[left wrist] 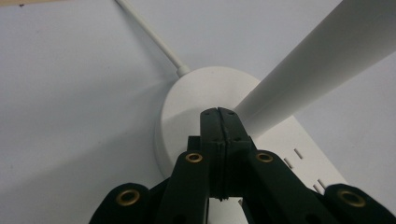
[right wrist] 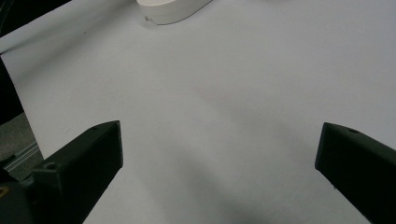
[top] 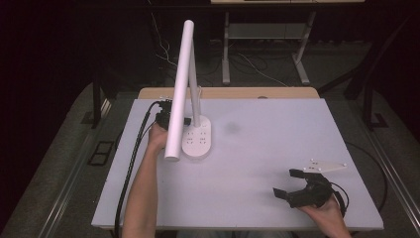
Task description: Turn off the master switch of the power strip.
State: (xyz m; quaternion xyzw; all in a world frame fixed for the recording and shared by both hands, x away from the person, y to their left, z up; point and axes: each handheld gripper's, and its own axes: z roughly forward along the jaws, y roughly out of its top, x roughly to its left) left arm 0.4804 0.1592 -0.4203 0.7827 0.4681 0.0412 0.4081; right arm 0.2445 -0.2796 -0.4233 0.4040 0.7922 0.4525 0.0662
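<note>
A white desk lamp stands left of centre on the white table (top: pixel 267 144). Its oval base (top: pixel 198 141) carries socket slots, and a long tube head (top: pixel 179 84) leans forward over the left hand. My left gripper (top: pixel 184 120) is shut, partly hidden behind that tube. In the left gripper view its tips (left wrist: pixel 218 112) press together over the lamp base (left wrist: pixel 182 112), right beside the foot of the lamp's stem (left wrist: pixel 317 60); nothing shows between them. My right gripper (top: pixel 287 182) rests open near the front right corner; its jaws (right wrist: pixel 219 135) stand wide apart over bare table.
The lamp's thin white cord (left wrist: pixel 149 32) runs from the base toward the back edge. A black cable (top: pixel 130 168) trails from the left gripper along the left side. A wooden desk edge (top: pixel 228 92) lies behind the white top. The lamp base (right wrist: pixel 173 9) shows far off.
</note>
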